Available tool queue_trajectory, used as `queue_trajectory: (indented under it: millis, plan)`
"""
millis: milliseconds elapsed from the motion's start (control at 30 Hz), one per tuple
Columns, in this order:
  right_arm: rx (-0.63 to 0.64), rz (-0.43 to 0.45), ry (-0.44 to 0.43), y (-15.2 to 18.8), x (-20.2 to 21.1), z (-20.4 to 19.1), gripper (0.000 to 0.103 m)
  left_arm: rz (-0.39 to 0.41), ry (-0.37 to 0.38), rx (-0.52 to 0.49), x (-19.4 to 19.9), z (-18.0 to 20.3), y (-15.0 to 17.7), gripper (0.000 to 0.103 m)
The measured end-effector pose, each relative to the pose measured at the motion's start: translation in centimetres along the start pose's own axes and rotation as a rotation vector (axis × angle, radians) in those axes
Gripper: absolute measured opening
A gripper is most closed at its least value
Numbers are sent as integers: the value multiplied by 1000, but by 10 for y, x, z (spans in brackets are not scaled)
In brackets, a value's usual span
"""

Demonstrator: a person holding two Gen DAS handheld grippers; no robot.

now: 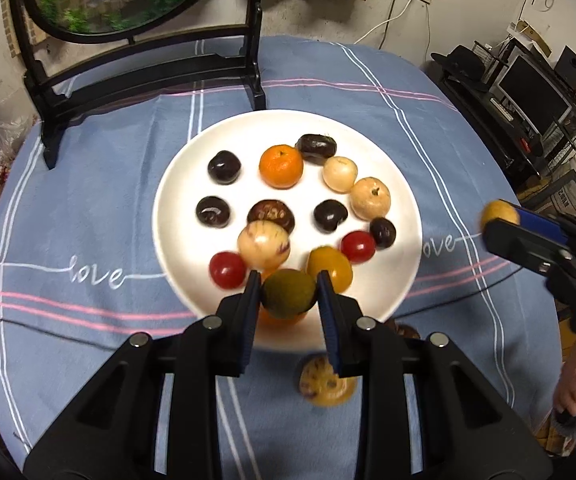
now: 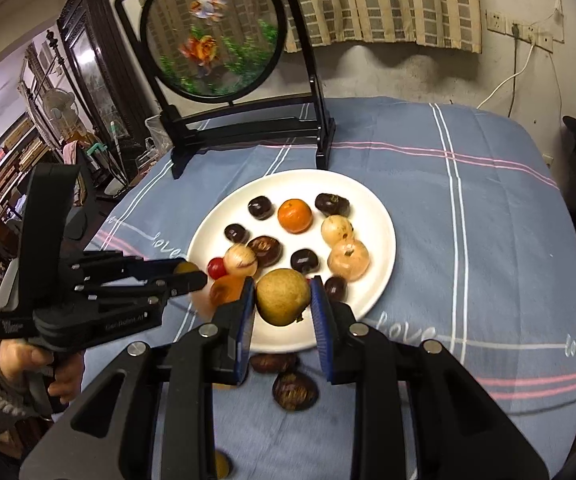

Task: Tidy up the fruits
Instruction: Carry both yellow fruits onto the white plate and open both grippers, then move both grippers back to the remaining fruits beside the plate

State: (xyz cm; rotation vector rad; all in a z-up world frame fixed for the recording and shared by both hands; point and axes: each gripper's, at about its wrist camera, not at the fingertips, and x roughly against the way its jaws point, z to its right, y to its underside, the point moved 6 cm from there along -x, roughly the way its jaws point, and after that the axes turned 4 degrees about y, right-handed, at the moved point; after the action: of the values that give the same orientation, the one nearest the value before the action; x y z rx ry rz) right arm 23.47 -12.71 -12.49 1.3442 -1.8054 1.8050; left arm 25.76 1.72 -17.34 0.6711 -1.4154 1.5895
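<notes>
A white plate point(image 1: 191, 184) on the blue tablecloth holds several fruits: an orange mandarin point(image 1: 280, 165), dark chestnut-like fruits, pale round fruits, red cherry tomatoes. My left gripper point(image 1: 288, 286) is shut on a greenish-brown round fruit point(image 1: 289, 293) above the plate's near edge. My right gripper point(image 2: 282, 294) is shut on a yellow-brown pear-like fruit point(image 2: 281, 295) above the plate's point(image 2: 384, 216) near rim. In the left wrist view the right gripper point(image 1: 500, 220) shows at the right with its fruit point(image 1: 498, 212). The left gripper point(image 2: 191, 274) shows in the right wrist view.
A round glass screen on a black stand point(image 2: 247, 128) rises behind the plate. On the cloth near the plate lie a striped yellow fruit point(image 1: 326, 384) and two dark brown fruits point(image 2: 295, 390). A shelf with a monitor point(image 1: 532, 92) stands right of the table.
</notes>
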Motion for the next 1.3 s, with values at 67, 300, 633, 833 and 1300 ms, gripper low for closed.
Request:
queue_trajectory:
  millis: [67, 300, 633, 833, 1300]
  plan:
    - [-9, -14, -3, -7, -17, 6, 28, -4, 5, -2, -8, 1, -8, 29]
    - [-15, -75, -27, -18, -72, 12, 28, 3, -5, 19, -35, -17, -47, 29]
    - [16, -106, -37, -35, -126, 13, 28, -23, -24, 87, -72, -53, -66, 33]
    - [-28, -85, -47, -43, -125, 19, 41, 11, -27, 129, -63, -59, -65, 59]
    - [-144, -9, -34, 8, -21, 16, 65, 25, -47, 147, 10, -35, 10, 69]
